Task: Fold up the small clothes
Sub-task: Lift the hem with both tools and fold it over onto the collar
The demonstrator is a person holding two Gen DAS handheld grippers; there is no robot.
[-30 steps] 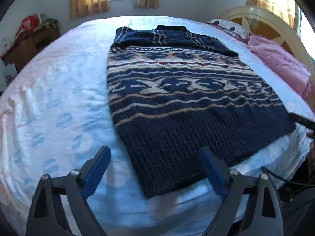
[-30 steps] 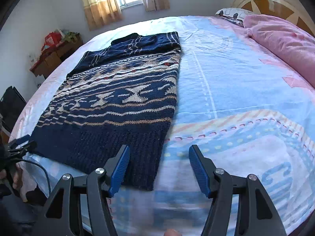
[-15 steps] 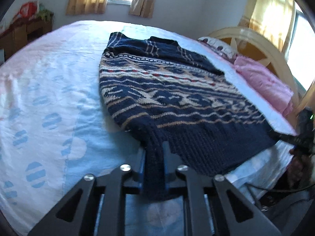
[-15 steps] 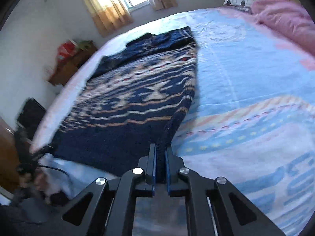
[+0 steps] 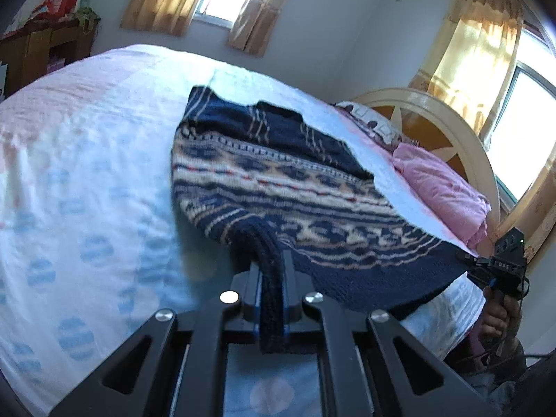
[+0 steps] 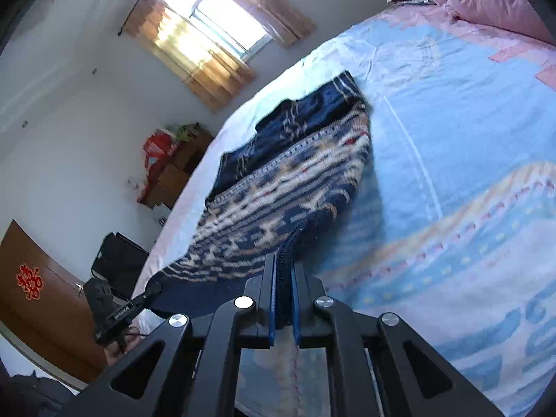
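Note:
A navy knitted sweater (image 5: 278,180) with cream and red patterned bands lies on the bed; it also shows in the right wrist view (image 6: 278,187). My left gripper (image 5: 271,278) is shut on the sweater's left hem corner and holds it lifted off the sheet. My right gripper (image 6: 283,278) is shut on the right hem corner, also raised. The hem hangs between the two grippers, while the collar end rests flat on the bed. The right gripper also shows at the right edge of the left wrist view (image 5: 500,264), and the left gripper shows low left in the right wrist view (image 6: 128,309).
The bed sheet (image 5: 87,180) is white and pale blue with dots. A pink quilt (image 5: 441,187) and a cream headboard (image 5: 462,135) stand at the right. A wooden cabinet (image 6: 173,173) and a dark chair (image 6: 114,260) stand beyond the bed's far side.
Both grippers closed on the hem corners, then lifted them. The hem has risen off the sheet and moved toward the collar.

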